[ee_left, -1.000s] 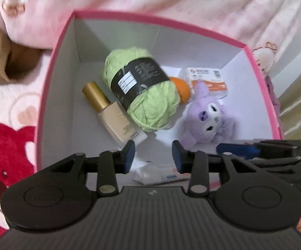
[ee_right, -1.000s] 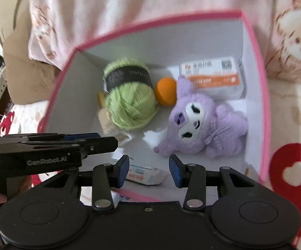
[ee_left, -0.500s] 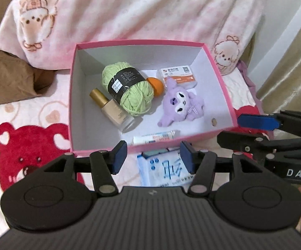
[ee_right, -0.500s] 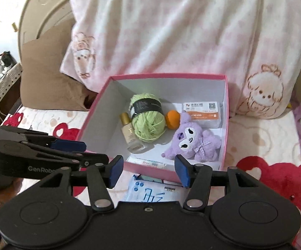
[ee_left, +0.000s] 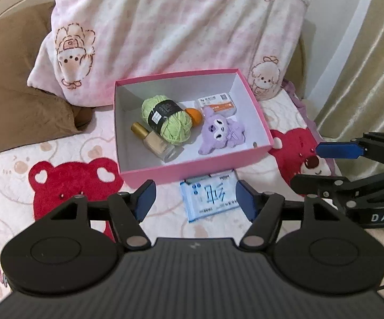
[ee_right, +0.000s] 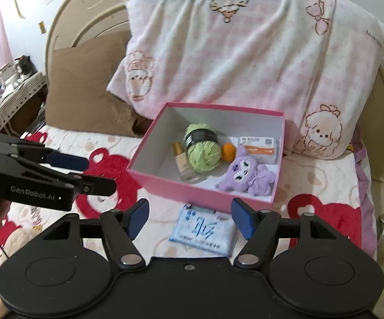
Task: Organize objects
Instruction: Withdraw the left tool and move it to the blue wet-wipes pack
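Grippers of both hands hung above the bed, and neither held anything. Seen from the left wrist, the left gripper had its blue-padded jaws opening, with nothing between them except the view of the flat blue-and-white plastic tissue pack, which lay on the pink bear-printed bedspread just in front of the pink cardboard box. Inside the box were the green yarn ball with a black label, the glass foundation bottle with a gold cap, the small orange ball, the purple plush toy and the white-and-orange packet. The right gripper entered from the right edge, its fingers apart and empty. Seen from the right wrist, the right gripper also had its jaws opening, and the tissue pack lay on the bedspread below them, close to the box's near wall but outside it. The left gripper came in from the left, empty. I judged that the pack was the one thing not yet in the box. To do this step well, one gripper should come down with wide jaws across the pack's short sides, close gently because the pack is soft, lift it clear of the wall, and set it in the free space at the front of the box.
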`<state>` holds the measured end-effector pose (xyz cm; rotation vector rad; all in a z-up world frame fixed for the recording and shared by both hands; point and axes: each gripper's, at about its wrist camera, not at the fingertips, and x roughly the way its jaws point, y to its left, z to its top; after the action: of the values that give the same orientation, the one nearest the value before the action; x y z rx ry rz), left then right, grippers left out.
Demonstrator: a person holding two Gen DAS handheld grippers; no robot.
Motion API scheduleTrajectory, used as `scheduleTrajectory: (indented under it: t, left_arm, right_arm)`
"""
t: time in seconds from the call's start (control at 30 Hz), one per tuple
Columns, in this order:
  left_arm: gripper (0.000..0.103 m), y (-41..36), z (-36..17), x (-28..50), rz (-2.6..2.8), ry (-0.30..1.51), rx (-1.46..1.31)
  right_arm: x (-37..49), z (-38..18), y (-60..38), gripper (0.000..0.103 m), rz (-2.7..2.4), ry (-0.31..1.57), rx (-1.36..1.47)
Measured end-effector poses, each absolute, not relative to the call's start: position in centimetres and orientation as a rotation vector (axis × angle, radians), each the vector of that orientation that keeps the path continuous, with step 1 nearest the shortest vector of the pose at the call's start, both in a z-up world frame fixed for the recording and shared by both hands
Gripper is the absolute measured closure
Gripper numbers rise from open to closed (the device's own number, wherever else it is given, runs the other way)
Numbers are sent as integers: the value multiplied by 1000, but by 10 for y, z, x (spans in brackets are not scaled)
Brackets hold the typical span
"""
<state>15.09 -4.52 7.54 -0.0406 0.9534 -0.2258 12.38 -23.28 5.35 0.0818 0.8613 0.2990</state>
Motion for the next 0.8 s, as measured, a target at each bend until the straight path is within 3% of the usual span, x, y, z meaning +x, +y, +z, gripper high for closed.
scheduleTrajectory:
  t: [0.3,0.37,0.8]
  left_arm:
    - [31,-53,57,100,-211,1008,-35]
    - [31,-56,50,93,-218,1011,-30]
    - [31,-69,-12,124,-229,994,-54]
  right_arm:
    - [89,45,-240,18,463,914,151]
    - [86,38,-242,12,455,930,151]
    - [125,-28,-270,12,316,990,319]
